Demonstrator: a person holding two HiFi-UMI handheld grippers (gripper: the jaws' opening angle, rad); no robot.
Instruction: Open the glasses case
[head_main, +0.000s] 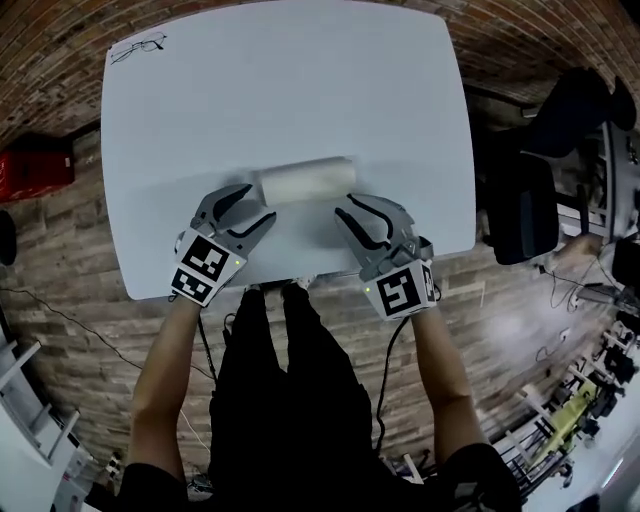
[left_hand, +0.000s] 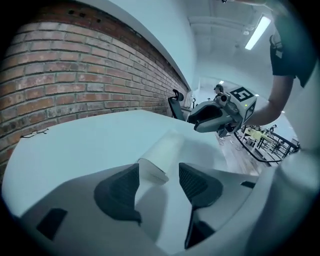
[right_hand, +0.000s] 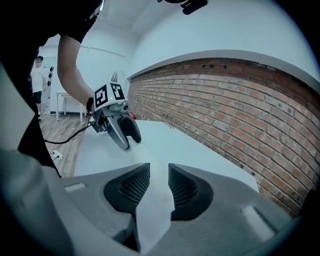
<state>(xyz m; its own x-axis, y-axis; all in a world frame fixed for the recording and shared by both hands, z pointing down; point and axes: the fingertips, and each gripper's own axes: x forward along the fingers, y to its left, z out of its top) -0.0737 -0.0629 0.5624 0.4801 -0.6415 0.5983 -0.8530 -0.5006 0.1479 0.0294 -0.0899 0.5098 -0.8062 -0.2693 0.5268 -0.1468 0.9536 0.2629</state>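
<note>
Across most of the head view spreads our white bench (head_main: 200, 120), and the glasses case (head_main: 305, 180), a pale closed roll, lies crosswise on it at lower centre. Our left tool (head_main: 252, 207) is at the case's left end, jaws spread, with that end between their tips but not squeezed. Our right tool (head_main: 347, 214) is just beside the right end, jaws a little apart with only bench showing between them. We judge the lid not yet lifted. To do it well, we should pin one end low, catch the seam with the other tool, and lever gently so nothing rolls. A pair of spectacles (head_main: 138, 47) lies at the bench's upper left.
</note>
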